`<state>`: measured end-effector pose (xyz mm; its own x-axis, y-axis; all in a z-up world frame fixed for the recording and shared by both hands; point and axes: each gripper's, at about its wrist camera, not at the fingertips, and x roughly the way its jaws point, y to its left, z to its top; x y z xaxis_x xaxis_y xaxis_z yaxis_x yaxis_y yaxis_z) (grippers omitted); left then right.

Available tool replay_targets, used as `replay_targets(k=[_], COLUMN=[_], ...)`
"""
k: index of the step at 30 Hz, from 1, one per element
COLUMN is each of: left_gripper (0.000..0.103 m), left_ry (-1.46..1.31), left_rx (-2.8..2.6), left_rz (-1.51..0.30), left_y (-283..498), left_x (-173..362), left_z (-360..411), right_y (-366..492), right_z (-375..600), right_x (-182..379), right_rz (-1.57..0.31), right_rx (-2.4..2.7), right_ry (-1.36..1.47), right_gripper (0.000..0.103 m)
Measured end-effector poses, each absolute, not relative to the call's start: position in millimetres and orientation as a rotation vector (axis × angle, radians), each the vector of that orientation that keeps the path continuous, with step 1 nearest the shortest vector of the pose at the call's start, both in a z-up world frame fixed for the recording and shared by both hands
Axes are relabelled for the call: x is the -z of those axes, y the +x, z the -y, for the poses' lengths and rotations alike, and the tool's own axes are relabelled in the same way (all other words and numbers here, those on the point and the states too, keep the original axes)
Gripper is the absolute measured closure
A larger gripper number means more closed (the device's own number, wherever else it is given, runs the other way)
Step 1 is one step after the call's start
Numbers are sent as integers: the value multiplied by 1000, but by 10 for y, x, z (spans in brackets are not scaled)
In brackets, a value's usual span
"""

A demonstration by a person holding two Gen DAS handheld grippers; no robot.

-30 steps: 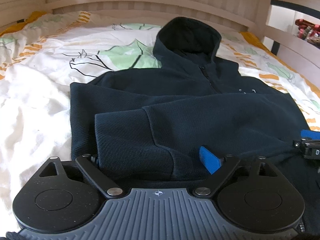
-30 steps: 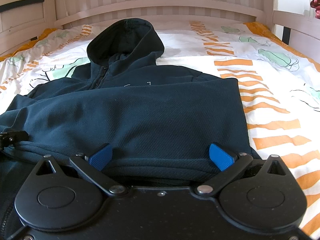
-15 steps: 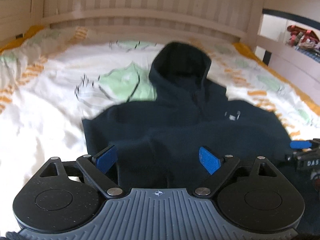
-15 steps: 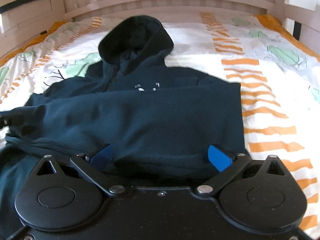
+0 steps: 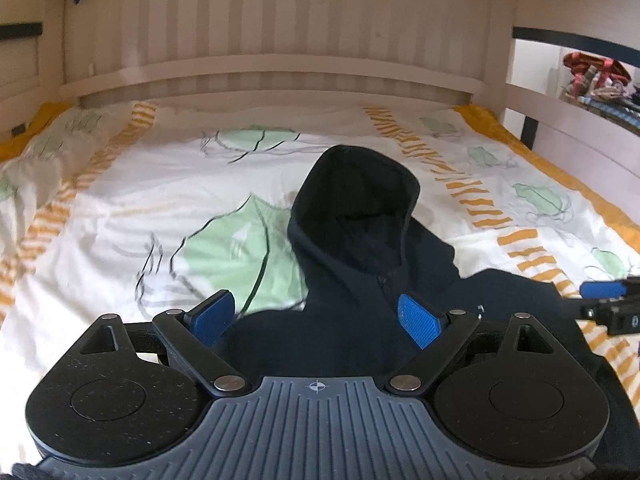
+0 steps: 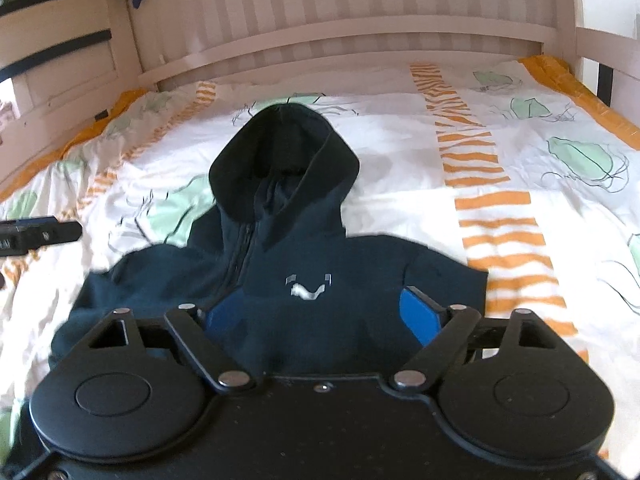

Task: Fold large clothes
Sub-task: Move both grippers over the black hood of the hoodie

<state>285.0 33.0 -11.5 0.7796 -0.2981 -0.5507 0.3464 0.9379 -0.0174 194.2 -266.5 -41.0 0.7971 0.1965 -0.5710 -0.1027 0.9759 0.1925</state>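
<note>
We saw a dark blue hoodie [image 6: 304, 264] lying flat on the bed [image 6: 400, 152], near the middle. Its hood [image 6: 284, 152] was open and pointed toward the headboard end. A zipper [image 6: 240, 252] ran down the front from the hood. A small white logo [image 6: 308, 286] sat on the chest beside the zipper. The lower part of the hoodie was hidden from us.

One hoodie [image 6: 320, 248] (two hand-held grippers [image 5: 316, 316]).
</note>
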Motion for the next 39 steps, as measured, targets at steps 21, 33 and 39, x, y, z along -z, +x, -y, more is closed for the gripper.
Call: replay_targets(k=[21, 33, 39], left_gripper=[14, 23, 26], left_ry=[146, 173, 30], left_rx=[249, 107, 23], left_rz=[-625, -698, -779], left_y=[4322, 4740, 4616], left_x=[542, 837, 1005], left_z=[124, 0, -610], right_y=[3699, 4175, 3824], right_z=[2262, 2324, 3022], right_x=[466, 817, 1009], right_rz=[-613, -720, -751], right_rx=[-89, 48, 58], right_ry=[72, 68, 253], right_gripper=[21, 61, 59])
